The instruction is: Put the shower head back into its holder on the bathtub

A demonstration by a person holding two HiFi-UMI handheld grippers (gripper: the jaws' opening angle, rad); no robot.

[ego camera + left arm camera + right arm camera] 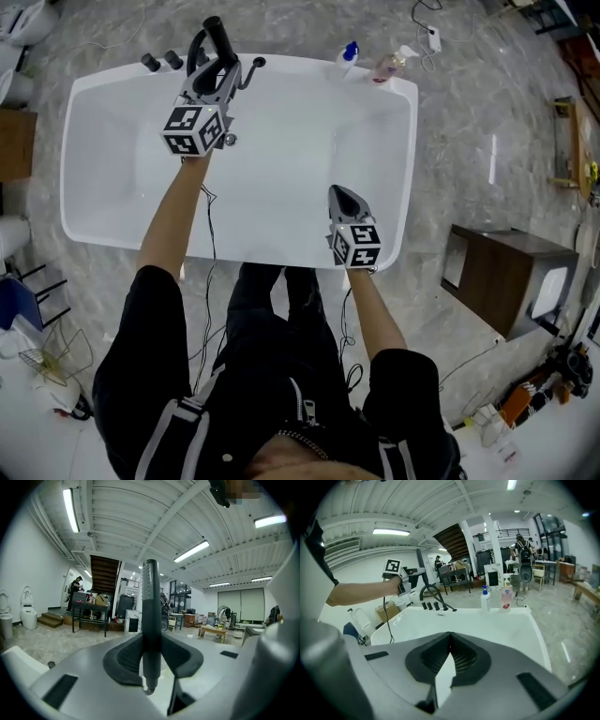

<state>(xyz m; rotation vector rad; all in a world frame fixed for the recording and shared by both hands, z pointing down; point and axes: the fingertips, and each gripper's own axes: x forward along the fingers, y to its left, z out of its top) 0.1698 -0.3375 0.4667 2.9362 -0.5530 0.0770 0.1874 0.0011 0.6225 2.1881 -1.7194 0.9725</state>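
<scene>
I am pinching the shower head (150,620) in the left tongs (210,75), both pads pressing on its dark handle about midway along. In the left gripper view its long axis is standing upright, the flat spray end pointing up at the ceiling and the hose end hanging just below the pads. In the head view it is sitting above the far rim of the bathtub (94,94), reaching away from me, just beside the dark knobs (161,62) and the curved spout (433,595). I cannot pick out the holder itself. The right tongs (450,641) are pressed together with nothing between them, and they are hovering over the tub's inside near the rim closest to me, tilting downward. The tub is standing on a grey marbled floor (487,131), white and bare inside. Two bottles (349,54) are standing on the far rim to the right of the fittings, well apart from the left tongs. A brown cabinet (511,277) is sitting on the floor off the tub's right end. Beyond the tub, a wide hall is opening out under a white ribbed ceiling with strip lights, with a dark staircase (104,576) and a toilet (28,613) by the left wall.
</scene>
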